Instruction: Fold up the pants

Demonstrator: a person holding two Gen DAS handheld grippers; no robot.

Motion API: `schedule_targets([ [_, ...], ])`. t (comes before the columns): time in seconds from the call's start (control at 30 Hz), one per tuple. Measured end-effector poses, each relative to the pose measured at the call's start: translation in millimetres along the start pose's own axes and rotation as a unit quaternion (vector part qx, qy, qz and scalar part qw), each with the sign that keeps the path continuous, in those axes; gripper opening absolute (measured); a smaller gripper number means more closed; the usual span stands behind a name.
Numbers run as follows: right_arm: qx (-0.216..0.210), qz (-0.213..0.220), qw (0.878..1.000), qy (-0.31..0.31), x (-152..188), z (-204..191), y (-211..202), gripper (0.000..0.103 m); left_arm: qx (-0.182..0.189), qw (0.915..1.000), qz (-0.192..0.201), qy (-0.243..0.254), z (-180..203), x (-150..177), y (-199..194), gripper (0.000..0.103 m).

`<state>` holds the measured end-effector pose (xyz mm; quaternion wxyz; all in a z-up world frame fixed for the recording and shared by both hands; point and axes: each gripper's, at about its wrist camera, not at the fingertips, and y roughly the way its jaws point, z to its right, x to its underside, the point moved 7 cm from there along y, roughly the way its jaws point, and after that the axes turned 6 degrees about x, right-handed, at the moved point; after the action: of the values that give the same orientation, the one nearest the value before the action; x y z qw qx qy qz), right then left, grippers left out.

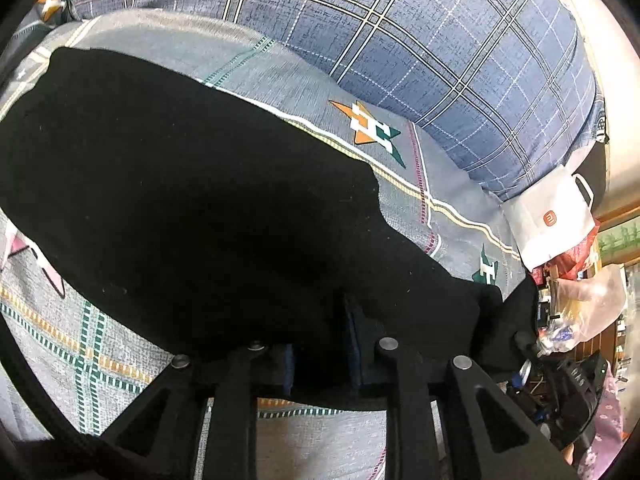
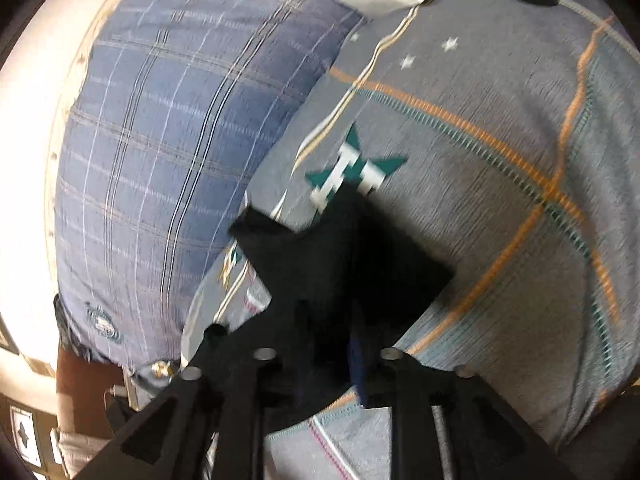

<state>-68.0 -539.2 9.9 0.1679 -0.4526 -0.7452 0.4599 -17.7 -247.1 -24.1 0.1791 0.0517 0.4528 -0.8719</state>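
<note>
The black pants (image 1: pixel 192 184) lie spread across a grey patterned bedsheet (image 1: pixel 448 208) in the left wrist view, reaching from the far left to my gripper. My left gripper (image 1: pixel 320 344) is shut on the near edge of the pants; the cloth drapes over its fingers and hides the tips. In the right wrist view my right gripper (image 2: pixel 328 332) is shut on another end of the black pants (image 2: pixel 352 252), held a little above the sheet (image 2: pixel 500 128). The cloth bunches and sticks up around its fingers.
A blue plaid pillow (image 1: pixel 440 40) lies at the back of the bed, also in the right wrist view (image 2: pixel 160 140). A white paper bag (image 1: pixel 552 220) and plastic bags (image 1: pixel 588 300) with clutter stand off the bed's right edge. A light wall (image 2: pixel 28 120) borders the pillow.
</note>
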Motion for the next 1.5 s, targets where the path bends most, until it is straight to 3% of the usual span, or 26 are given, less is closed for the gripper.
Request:
schedule_targets([
  [0.03,0.003,0.005,1.0,0.002,-3,-3,7,0.061,0.003,1.0,0.001,-0.001,-1,0,1,0.022],
  [0.07,0.005,0.01,1.0,0.005,-5,-2,6,0.06,0.006,1.0,0.002,-0.001,-1,-1,1,0.022],
  [0.13,0.03,0.023,0.999,-0.01,-5,-2,3,0.018,0.008,0.9999,0.008,0.005,1,1,-4,0.021],
  [0.17,0.038,0.036,0.999,-0.014,-7,0,-5,0.008,0.016,0.9997,0.012,0.012,4,2,-8,0.019],
  [0.27,0.089,0.094,0.991,-0.019,-16,5,-30,0.008,0.023,0.9992,0.004,0.032,8,8,-9,0.022],
  [0.3,0.106,0.099,0.989,-0.018,-17,8,-31,0.008,0.019,0.9993,-0.004,0.032,5,9,-10,0.028],
  [0.37,0.102,0.101,0.99,0.001,-16,13,-32,0.008,0.026,0.9991,-0.002,0.032,1,8,-21,0.029],
  [0.4,0.097,0.112,0.989,0.001,-17,9,-36,0.009,0.031,0.9989,0.012,0.034,-1,6,-33,0.036],
  [0.47,0.084,0.175,0.98,-0.033,-18,-12,-62,0.012,0.034,0.9982,0.038,0.031,-8,-1,-55,0.05],
  [0.5,0.075,0.201,0.975,-0.054,-19,-24,-71,0.026,0.032,0.998,0.051,0.02,-15,-8,-66,0.063],
  [0.53,0.056,0.223,0.969,-0.087,-15,-42,-81,0.04,0.02,0.9979,0.062,0.007,-23,-15,-74,0.068],
  [0.57,0.037,0.236,0.963,-0.129,-5,-64,-86,0.088,-0.005,0.9971,0.075,-0.012,-37,-24,-84,0.07],
  [0.6,0.01,0.241,0.949,-0.204,18,-95,-83,0.103,-0.03,0.9954,0.087,-0.028,-52,-34,-93,0.07],
  [0.63,0.01,0.241,0.949,-0.204,18,-95,-83,0.103,-0.046,0.9941,0.09,-0.04,-63,-42,-98,0.07],
  [0.8,-0.011,0.154,0.928,-0.339,75,-154,-26,0.102,-0.057,0.9879,0.109,-0.095,-128,-64,-103,0.07],
  [0.83,0.026,0.142,0.926,-0.349,81,-148,-13,0.102,-0.045,0.9858,0.1,-0.127,-140,-59,-104,0.069],
  [0.9,0.033,0.143,0.929,-0.34,72,-141,-12,0.102,0.008,0.9863,0.091,-0.137,-137,-55,-106,0.069],
  [0.97,0.057,0.141,0.948,-0.278,44,-112,-20,0.102,0.003,0.991,0.097,-0.093,-113,-53,-105,0.069],
  [1.03,0.072,0.127,0.972,-0.186,11,-74,-25,0.102,-0.009,0.9932,0.115,-0.015,-74,-46,-103,0.07],
  [1.13,0.099,0.079,0.989,-0.072,-22,-12,-23,0.097,0.008,0.9918,0.094,0.086,-16,-19,-83,0.07],
  [1.23,0.07,0.0,0.996,-0.055,-37,4,-17,0.093,-0.004,0.9884,0.046,0.145,26,14,-51,0.07],
  [1.3,0.079,-0.038,0.991,-0.101,-47,1,-16,0.093,-0.003,0.9823,0.012,0.187,58,45,-33,0.07],
  [1.4,0.088,-0.027,0.986,-0.141,-53,8,-14,0.091,-0.005,0.9716,-0.016,0.236,101,78,-9,0.07],
  [1.43,0.09,-0.022,0.985,-0.142,-52,16,-8,0.085,-0.005,0.9697,-0.024,0.243,111,85,-3,0.07],
  [1.47,0.101,-0.043,0.984,-0.138,-49,25,-1,0.069,-0.005,0.9679,-0.033,0.249,122,92,6,0.07],
  [1.5,0.089,-0.063,0.986,-0.125,-47,29,4,0.065,-0.005,0.9668,-0.041,0.252,130,98,14,0.07],
])
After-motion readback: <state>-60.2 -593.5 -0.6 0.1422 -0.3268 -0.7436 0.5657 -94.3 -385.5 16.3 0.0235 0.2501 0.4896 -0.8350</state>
